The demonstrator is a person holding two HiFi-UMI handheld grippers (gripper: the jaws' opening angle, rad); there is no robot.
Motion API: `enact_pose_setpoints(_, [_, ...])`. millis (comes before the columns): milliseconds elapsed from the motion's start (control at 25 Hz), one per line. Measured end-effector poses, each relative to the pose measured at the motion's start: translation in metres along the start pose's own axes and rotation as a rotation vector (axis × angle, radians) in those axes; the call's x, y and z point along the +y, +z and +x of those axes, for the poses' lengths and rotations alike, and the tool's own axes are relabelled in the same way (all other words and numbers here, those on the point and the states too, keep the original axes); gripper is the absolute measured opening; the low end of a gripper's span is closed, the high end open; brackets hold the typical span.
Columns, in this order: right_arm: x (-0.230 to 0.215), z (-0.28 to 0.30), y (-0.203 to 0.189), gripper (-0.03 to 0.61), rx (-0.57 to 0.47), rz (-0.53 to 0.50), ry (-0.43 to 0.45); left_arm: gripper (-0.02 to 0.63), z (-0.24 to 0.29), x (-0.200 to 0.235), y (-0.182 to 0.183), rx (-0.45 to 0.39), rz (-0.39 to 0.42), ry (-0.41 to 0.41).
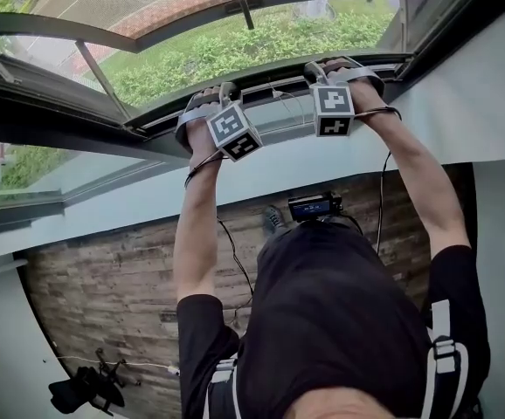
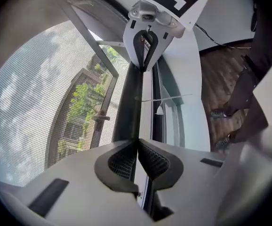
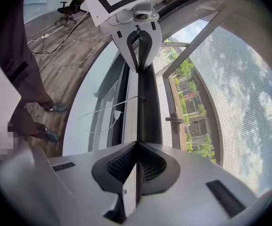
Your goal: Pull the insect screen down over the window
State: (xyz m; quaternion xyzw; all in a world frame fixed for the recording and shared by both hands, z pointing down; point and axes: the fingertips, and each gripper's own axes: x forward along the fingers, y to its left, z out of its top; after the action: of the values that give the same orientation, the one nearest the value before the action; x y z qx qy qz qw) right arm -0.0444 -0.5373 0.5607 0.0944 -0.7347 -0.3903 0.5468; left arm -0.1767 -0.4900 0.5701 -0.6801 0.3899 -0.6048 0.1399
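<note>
Dark pull bar (image 2: 129, 102) of the insect screen (image 2: 32, 102) runs straight out from between the fingers (image 2: 122, 161) of the left gripper (image 2: 137, 142). Those fingers are pinched together on the bar's thin edge, ribbed pads against both faces, no gap showing. At the far end of the same bar, straight ahead of the left fingertips, sits the right gripper (image 2: 148, 41) with its marker cube. It is clamped the same way: in its own view the right gripper (image 3: 137, 145) has its fingers (image 3: 152, 164) closed onto the bar's lip, and the bar (image 3: 149, 107) leads away from them to the left gripper (image 3: 138, 36). Grey mesh lies on the outer side of each pair of fingers, with trees and buildings seen through it; the window's lever handle (image 3: 173, 120) shows behind the mesh, just outboard of the bar. On the room side of the fingers a thin white pull cord with a small toggle (image 2: 159, 109) hangs along the window frame (image 1: 78, 103). From the head camera, both arms reach forward, left gripper (image 1: 219, 90) and right gripper (image 1: 318, 70) side by side on the bar (image 1: 270, 81), near each other but not touching. Wood floor (image 1: 104, 295) lies below, with an office chair (image 1: 86, 389) well behind the hands.
</note>
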Motion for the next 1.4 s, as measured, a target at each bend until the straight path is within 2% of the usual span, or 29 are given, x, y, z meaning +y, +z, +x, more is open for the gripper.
enact_pose_setpoints(280, [0.002, -0.01, 0.004, 0.021, -0.001, 0.028, 0.032, 0.025, 0.0, 0.001, 0.001, 0.006, -0.009, 0.008])
enact_pose_setpoints(480, [0.025, 0.011, 0.003, 0.021, -0.004, 0.037, 0.055, 0.025, 0.019, -0.023, -0.007, 0.017, -0.03, -0.033])
enact_pose_setpoints(640, [0.027, 0.029, -0.005, 0.023, -0.014, 0.043, -0.059, 0.025, 0.025, -0.027, -0.008, 0.019, -0.036, -0.021])
enact_pose_setpoints(840, [0.026, 0.026, -0.008, 0.032, -0.058, 0.194, -0.178, 0.025, 0.025, -0.026, -0.006, 0.018, -0.03, -0.019])
enact_pose_setpoints(960, [0.033, 0.005, 0.015, 0.041, -0.125, 0.227, -0.288, 0.025, 0.025, -0.027, -0.006, 0.018, -0.034, -0.018])
enact_pose_setpoints(1000, [0.044, 0.004, 0.027, 0.041, -0.158, 0.256, -0.271, 0.025, 0.025, -0.026, -0.007, 0.02, -0.031, -0.019])
enact_pose_setpoints(1040, [0.058, 0.009, 0.037, 0.041, -0.183, 0.308, -0.218, 0.025, 0.025, -0.025, -0.008, 0.02, -0.029, -0.018])
enact_pose_setpoints(1120, [0.074, 0.031, 0.048, 0.058, -0.193, 0.479, -0.084, 0.025, 0.025, -0.024, -0.009, 0.02, -0.033, -0.018])
enact_pose_setpoints(1200, [0.07, 0.049, 0.05, 0.103, -0.177, 0.615, -0.033, 0.025, 0.025, -0.025, -0.008, 0.016, -0.044, -0.025])
enact_pose_setpoints(1320, [0.061, 0.065, 0.055, 0.115, -0.17, 0.691, -0.027, 0.025, 0.027, -0.027, -0.008, 0.013, -0.046, -0.026])
enact_pose_setpoints(1400, [0.072, 0.068, 0.061, 0.115, -0.172, 0.658, 0.034, 0.025, 0.026, -0.027, -0.007, 0.013, -0.05, -0.025])
